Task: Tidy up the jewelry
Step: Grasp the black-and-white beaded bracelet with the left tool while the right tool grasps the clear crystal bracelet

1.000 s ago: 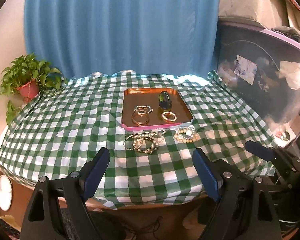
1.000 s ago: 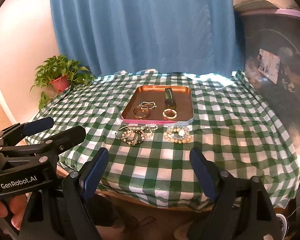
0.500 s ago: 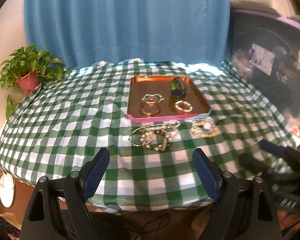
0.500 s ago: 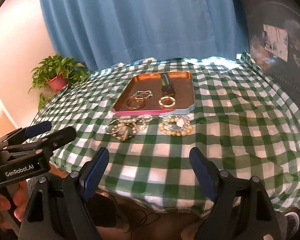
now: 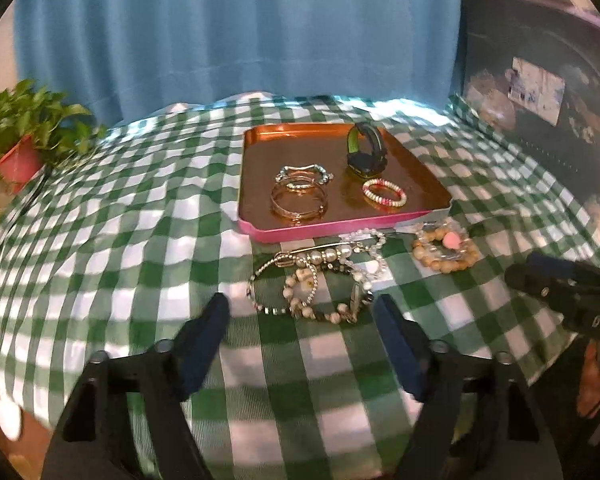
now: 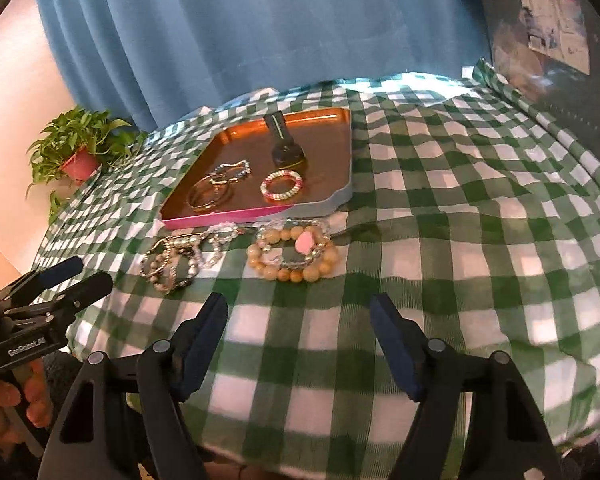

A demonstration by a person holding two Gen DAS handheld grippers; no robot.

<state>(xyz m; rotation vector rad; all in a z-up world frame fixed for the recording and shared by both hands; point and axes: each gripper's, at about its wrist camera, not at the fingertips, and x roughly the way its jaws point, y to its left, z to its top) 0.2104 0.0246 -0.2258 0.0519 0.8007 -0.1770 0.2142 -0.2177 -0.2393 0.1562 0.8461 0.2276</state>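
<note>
Left tool point(image 5: 302, 312): jaws apart, just been closing, empty, near tangled bracelets point(image 5: 320, 280).
Right tool point(image 6: 298, 314): apart, just been closing, empty.
Tray point(image 5: 340, 227): frame centre.

Checked table with a tray and two heaps of bracelets

A table point(image 5: 100, 264) draped in a green-and-white checked cloth point(image 6: 460, 248) carries a copper-coloured tray point(image 5: 260, 168) with a pink front edge, set toward the far middle of the cloth. Directly on the cloth, just in front of the tray, lies a tangled pile of pearl and bead bracelets point(image 5: 320, 280), its far edge reaching the tray's front rim. Beside that pile, toward the right, lies a cluster of tan bead bracelets point(image 6: 296, 256) with a pink charm on top, also near the tray's front edge. The cloth lies wrinkled on its right side and hangs over the near edge.
</note>
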